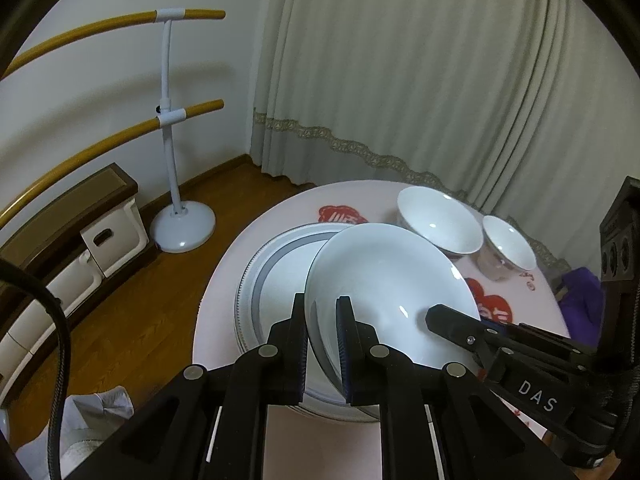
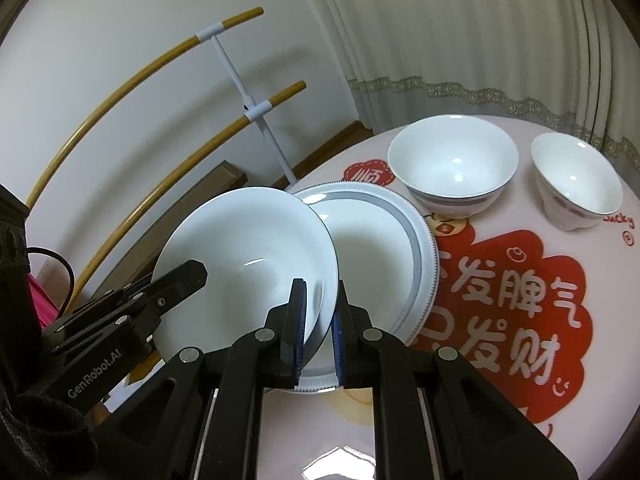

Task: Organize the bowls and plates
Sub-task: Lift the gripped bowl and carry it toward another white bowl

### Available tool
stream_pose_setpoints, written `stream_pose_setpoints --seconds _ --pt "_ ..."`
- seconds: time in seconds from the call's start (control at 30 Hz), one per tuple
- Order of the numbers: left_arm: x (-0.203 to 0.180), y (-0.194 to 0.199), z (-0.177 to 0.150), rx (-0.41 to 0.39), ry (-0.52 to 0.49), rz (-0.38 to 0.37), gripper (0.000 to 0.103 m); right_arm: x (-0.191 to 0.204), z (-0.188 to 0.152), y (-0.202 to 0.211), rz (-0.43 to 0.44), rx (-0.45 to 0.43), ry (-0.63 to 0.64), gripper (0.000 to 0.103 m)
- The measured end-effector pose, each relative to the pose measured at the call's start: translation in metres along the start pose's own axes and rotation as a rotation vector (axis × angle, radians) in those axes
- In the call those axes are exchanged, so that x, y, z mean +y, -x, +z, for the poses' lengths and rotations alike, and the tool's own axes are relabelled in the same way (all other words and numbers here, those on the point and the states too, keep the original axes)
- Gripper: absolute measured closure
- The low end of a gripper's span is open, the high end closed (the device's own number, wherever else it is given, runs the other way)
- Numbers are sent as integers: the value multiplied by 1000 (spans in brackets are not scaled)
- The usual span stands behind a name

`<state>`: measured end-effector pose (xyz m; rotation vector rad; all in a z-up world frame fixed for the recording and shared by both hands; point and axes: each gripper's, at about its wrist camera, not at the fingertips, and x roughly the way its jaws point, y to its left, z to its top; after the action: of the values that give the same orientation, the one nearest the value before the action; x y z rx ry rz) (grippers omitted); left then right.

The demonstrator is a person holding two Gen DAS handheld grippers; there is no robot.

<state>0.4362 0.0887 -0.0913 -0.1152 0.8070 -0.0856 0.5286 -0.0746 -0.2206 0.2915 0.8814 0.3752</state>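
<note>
Because both tools pinch the same rim, the left gripper (image 1: 322,344) and right gripper (image 2: 318,334) are each nearly closed on opposite edges of the plain white plate (image 2: 244,256), which hangs tilted over the grey-banded plate (image 2: 404,240) on the round table (image 2: 520,420), likely so it can be stacked there level. Beyond, the large bowl (image 2: 452,168) and small bowl (image 2: 576,180) stand apart, probably awaiting nesting.
</note>
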Motion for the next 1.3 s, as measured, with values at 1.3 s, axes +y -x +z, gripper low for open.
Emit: stream_pose_setpoints --seconds 1.3 --pt "-80 -78 93 -17 -127 -102 93 -62 70 42 -150 -117 11 91"
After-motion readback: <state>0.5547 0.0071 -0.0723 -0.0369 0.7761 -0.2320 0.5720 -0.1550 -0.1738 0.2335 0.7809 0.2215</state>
